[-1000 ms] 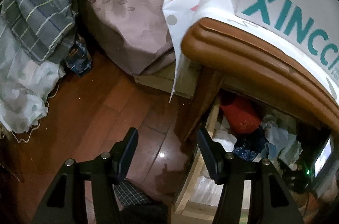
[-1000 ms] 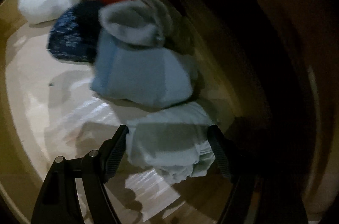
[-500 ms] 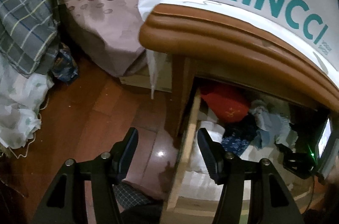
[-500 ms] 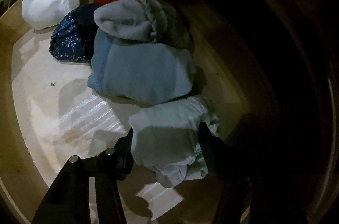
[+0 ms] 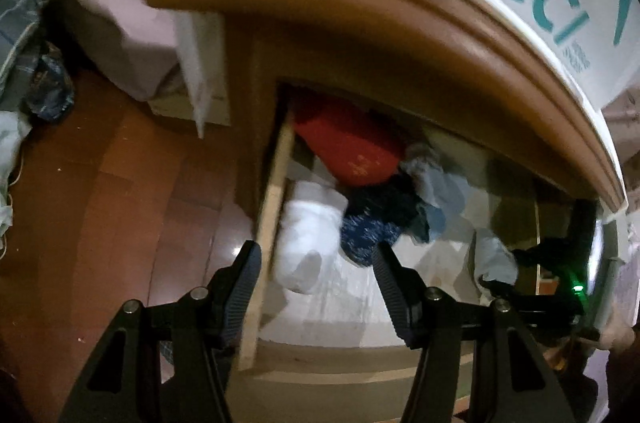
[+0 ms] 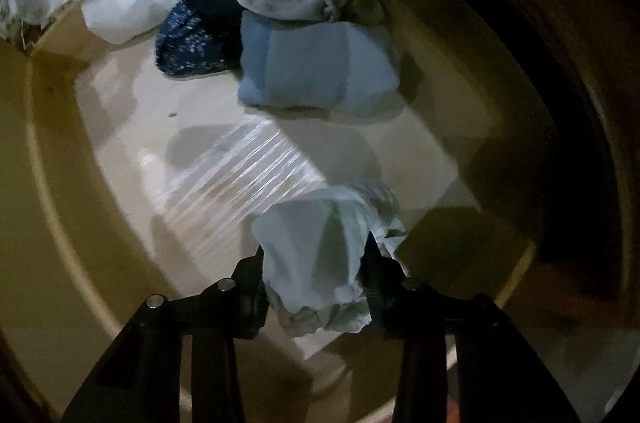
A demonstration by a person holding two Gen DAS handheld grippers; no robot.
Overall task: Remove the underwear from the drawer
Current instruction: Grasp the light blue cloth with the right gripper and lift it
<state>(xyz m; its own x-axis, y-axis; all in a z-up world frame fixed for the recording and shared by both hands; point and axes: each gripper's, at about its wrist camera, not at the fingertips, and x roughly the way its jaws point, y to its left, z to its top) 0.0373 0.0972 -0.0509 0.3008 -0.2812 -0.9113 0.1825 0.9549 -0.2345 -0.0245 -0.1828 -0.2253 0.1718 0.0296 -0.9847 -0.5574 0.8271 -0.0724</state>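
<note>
A: What is the right gripper (image 6: 316, 273) doing?
B: Its jaws are closing, pinching the pale blue underwear (image 6: 320, 247) inside the drawer (image 6: 52, 127).
A: And the left gripper (image 5: 316, 275)?
B: Hanging released, empty, over the drawer's side wall.

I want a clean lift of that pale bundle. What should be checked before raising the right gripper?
1. Pale blue bundle between the right gripper jaws: ok, jaws closing on it.
2. Grip firm: cannot tell.
3. Blue folded garment apart from the bundle: ok.
4. Loose folds hanging below the jaws: not ok.
5. Left gripper empty, over the drawer side wall: ok.
</note>
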